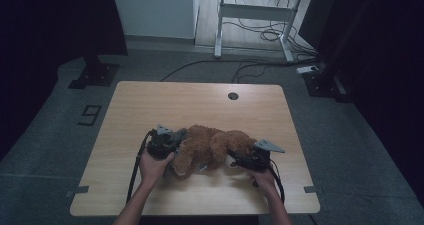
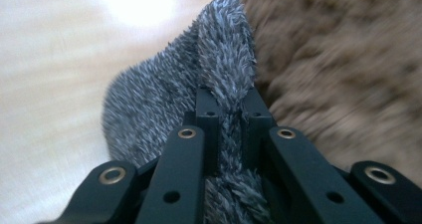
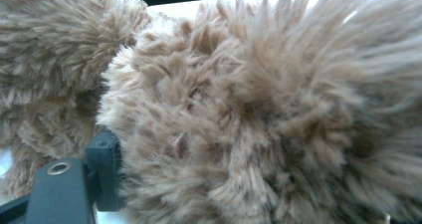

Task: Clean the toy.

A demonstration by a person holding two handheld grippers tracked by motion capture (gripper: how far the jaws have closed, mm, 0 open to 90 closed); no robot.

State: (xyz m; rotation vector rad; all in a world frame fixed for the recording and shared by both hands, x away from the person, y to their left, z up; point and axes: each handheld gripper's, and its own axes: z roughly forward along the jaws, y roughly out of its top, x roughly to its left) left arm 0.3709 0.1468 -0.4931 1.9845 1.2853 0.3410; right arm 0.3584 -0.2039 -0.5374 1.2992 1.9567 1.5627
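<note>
Brown fur of the plush bear (image 3: 259,114) buries the right tongs' (image 3: 164,184) second jaw, so their closure can't be told. Bear's face hidden in the high view. Grey fur patch (image 2: 149,114) cut off at bottom edge.

both hand-held grippers (image 1: 172,146) (image 1: 234,159) clamped, forearms angled inward

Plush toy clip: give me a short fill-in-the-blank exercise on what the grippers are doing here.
1. The brown plush toy lies on the wooden ____.
2. The left gripper is shut on a fold of fur whose colour is ____.
3. In the high view the right gripper is at the toy's ____ end.
4. The number marked on the floor left of the table is ____.

Missing words: table; grey; right; 9
</note>
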